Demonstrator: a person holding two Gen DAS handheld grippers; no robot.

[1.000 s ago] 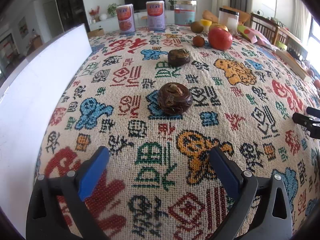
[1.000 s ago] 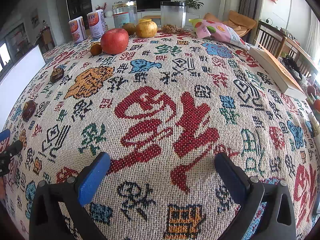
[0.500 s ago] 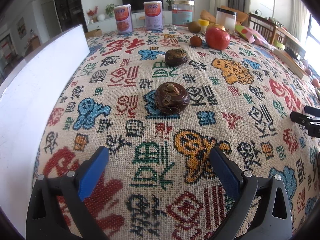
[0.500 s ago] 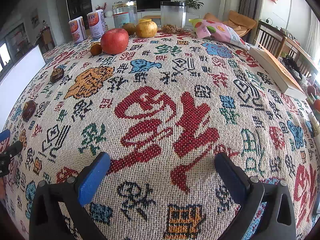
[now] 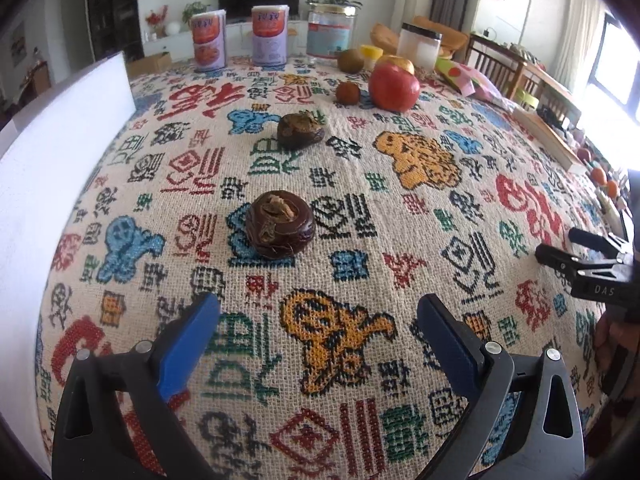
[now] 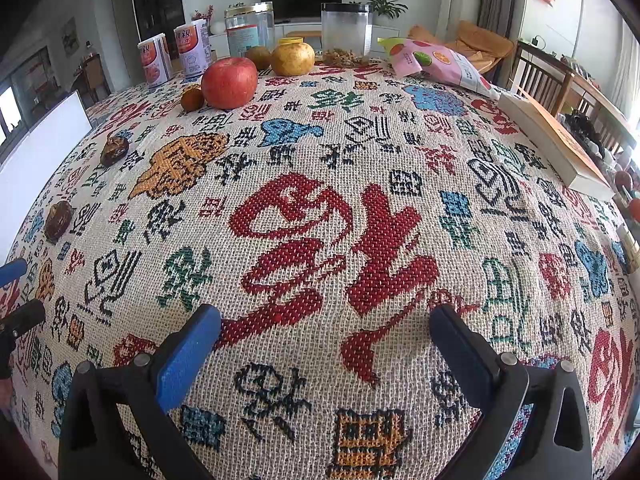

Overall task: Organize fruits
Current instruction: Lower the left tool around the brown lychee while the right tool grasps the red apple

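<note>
My left gripper (image 5: 318, 318) is open and empty, low over the patterned tablecloth (image 5: 420, 208). A dark brown wrinkled fruit (image 5: 279, 224) lies just ahead of it, slightly left. A second dark fruit (image 5: 300, 130) lies farther back. Beyond are a small brown fruit (image 5: 347, 93), a red apple (image 5: 394, 86) and a round brown fruit (image 5: 350, 60). My right gripper (image 6: 324, 320) is also open and empty, over a big red character. From it the apple (image 6: 229, 82), a yellow fruit (image 6: 293, 62) and both dark fruits (image 6: 115, 150) (image 6: 59, 219) sit far left.
A white board (image 5: 60, 152) stands along the table's left side. Two cans (image 5: 208, 42), glass jars (image 5: 330, 32), a snack bag (image 6: 436, 62) and a book (image 6: 560, 148) line the far and right edges. The other gripper shows at each view's edge.
In the left wrist view the near dark fruit has slid left and slightly closer, so my left gripper has shifted right and forward a little. The right gripper has not moved.
</note>
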